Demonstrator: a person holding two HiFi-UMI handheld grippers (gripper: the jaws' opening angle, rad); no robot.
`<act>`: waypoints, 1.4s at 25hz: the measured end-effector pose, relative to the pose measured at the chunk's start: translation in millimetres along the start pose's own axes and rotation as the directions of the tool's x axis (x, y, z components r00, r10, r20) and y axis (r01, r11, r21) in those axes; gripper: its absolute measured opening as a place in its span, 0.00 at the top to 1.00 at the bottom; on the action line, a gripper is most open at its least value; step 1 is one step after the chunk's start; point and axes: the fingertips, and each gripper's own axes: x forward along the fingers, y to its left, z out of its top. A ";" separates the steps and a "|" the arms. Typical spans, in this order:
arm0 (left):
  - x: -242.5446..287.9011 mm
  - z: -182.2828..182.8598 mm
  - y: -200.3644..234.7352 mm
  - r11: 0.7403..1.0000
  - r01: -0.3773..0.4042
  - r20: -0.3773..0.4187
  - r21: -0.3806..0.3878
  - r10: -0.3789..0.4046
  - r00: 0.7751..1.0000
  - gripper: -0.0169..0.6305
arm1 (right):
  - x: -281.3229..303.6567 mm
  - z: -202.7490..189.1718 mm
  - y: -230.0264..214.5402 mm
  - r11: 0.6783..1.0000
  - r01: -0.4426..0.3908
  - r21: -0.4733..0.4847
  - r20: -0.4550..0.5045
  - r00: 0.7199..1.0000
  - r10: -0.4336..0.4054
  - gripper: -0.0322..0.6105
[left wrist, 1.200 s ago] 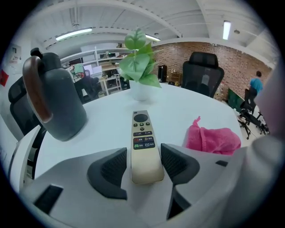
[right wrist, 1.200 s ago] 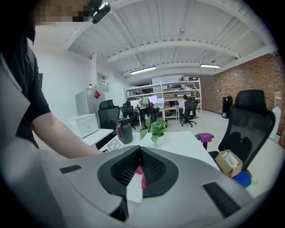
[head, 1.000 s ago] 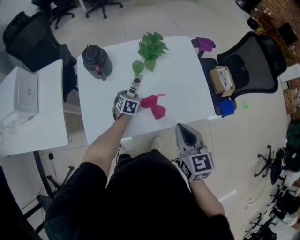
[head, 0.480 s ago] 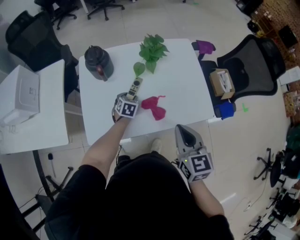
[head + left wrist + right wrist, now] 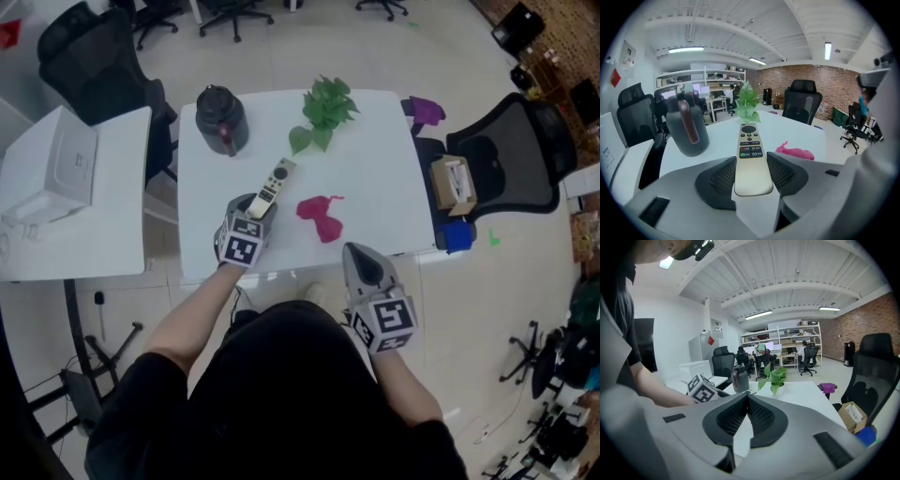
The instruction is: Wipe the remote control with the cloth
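Right, nearest me the right gripper (image 5: 356,253) hangs off the near edge of the white table (image 5: 384,169), jaws pressed together with nothing in them. Next, the left gripper (image 5: 751,173) sits over the table's near-left part. Its jaws have just been closing and now clamp the remote control (image 5: 750,145) by its near end, one pad on each long side. The remote is button side up, with its far end pointing toward the plant. I can't tell if that end is clear of the tabletop.

Just right of the remote, apart from it, the pink cloth (image 5: 321,216) lies crumpled on the table, with neither gripper touching it. Further back are a dark jug (image 5: 221,119) at the far-left corner and a green leafy plant (image 5: 325,111) at the far edge. Off to the right, a black office chair (image 5: 525,150) has a cardboard box (image 5: 453,183) on its seat.
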 end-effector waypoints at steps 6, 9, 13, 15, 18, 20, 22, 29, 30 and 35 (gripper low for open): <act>-73.3 27.5 -5.6 0.999 0.014 0.102 0.039 -0.017 0.995 0.65 | 27.9 -5.2 12.2 0.999 -0.035 -0.034 -0.026 0.999 0.034 0.94; -103.7 39.3 -3.3 0.999 -0.003 0.146 0.048 -0.004 0.989 0.65 | 42.3 -9.6 20.1 0.997 -0.059 -0.054 -0.046 0.997 0.057 0.94; -136.9 50.9 -2.4 0.998 -0.028 0.192 0.064 0.015 0.981 0.65 | 64.9 -30.4 23.3 0.992 -0.075 -0.100 -0.108 0.992 0.064 0.94; -150.9 55.0 -3.5 0.996 -0.040 0.210 0.080 0.022 0.977 0.65 | 77.5 -42.9 18.2 0.989 -0.068 -0.128 -0.143 0.988 0.049 0.94; -166.4 58.2 -5.8 0.994 -0.055 0.227 0.099 0.031 0.973 0.65 | 100.6 -58.8 4.1 0.983 -0.045 -0.175 -0.193 0.981 0.011 0.89; -173.8 59.3 -6.9 0.993 -0.062 0.233 0.105 0.036 0.972 0.65 | 120.3 -70.2 -7.6 0.977 -0.034 -0.213 -0.234 0.972 -0.018 0.80; -180.8 59.8 -7.4 0.991 -0.071 0.237 0.110 0.043 0.971 0.65 | 140.8 -86.2 -18.9 0.968 -0.032 -0.249 -0.292 0.955 -0.044 0.69; -198.4 61.8 -10.5 0.987 -0.096 0.248 0.130 0.061 0.967 0.65 | 188.9 -154.1 -53.5 0.936 -0.083 -0.341 -0.525 0.843 -0.117 0.62; -200.3 62.5 -11.0 0.986 -0.100 0.250 0.134 0.064 0.966 0.65 | 192.1 -159.9 -58.5 0.935 -0.083 -0.346 -0.547 0.827 -0.129 0.62; -204.2 66.8 -16.5 0.978 -0.108 0.259 0.180 0.059 0.964 0.65 | 192.0 -189.8 -72.8 0.945 -0.102 -0.309 -0.667 0.732 -0.139 0.62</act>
